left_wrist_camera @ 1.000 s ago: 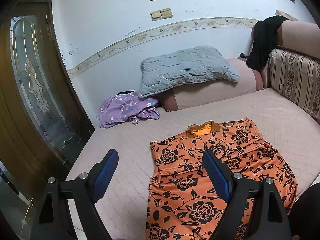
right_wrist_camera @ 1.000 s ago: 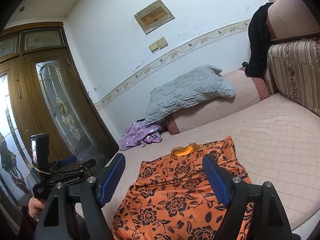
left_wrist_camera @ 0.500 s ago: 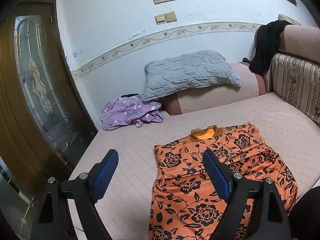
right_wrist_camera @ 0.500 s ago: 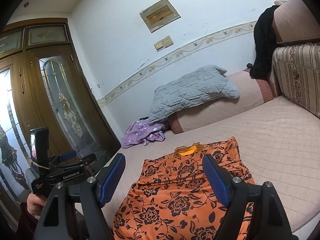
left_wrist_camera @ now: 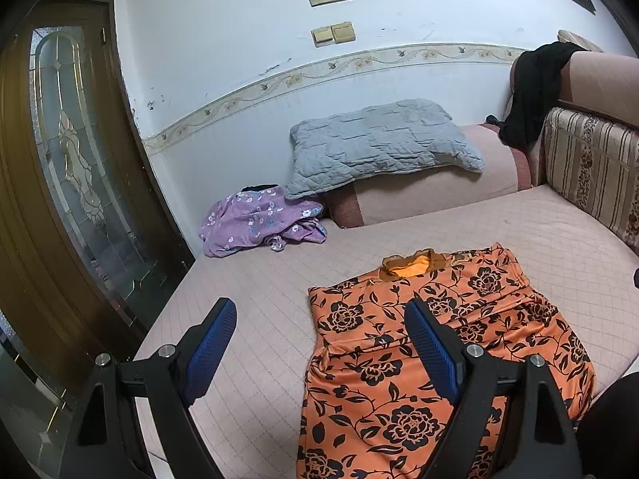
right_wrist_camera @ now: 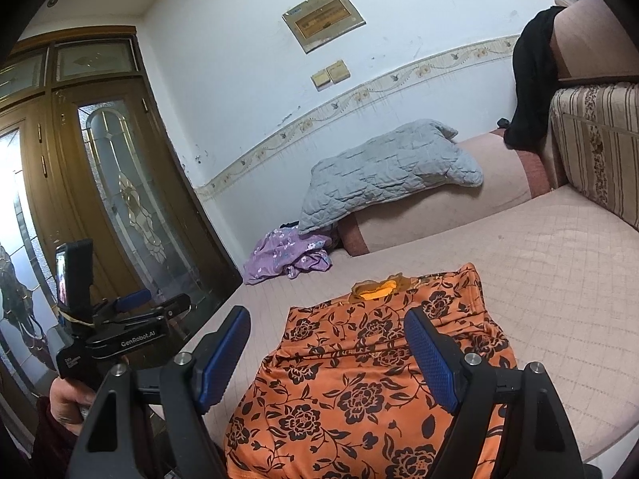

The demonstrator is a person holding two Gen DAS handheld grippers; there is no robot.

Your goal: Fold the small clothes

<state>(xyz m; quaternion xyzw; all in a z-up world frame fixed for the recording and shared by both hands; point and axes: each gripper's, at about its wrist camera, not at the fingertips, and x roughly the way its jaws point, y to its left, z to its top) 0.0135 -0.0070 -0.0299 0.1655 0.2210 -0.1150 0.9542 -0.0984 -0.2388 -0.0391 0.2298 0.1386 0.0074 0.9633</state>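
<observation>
1. Two risks sit closest to the jaws: both the left gripper [left_wrist_camera: 319, 343] and the right gripper [right_wrist_camera: 327, 349] stand wide open and empty above the orange floral garment [left_wrist_camera: 435, 343], so a careless pinch could, I judge, catch only the top layer of what looks like already doubled cloth and drag the fold apart.
2. Slippery-looking fabric may also slide on the bed [left_wrist_camera: 259, 311] if only one side is pulled.
3. From the left view the garment lies under the right-hand jaw and beyond; from the right view it lies below and between both jaws, untouched.
4. Farther off, the purple garment [left_wrist_camera: 259, 223] lies crumpled near the grey pillow [left_wrist_camera: 383, 139], well apart.
</observation>
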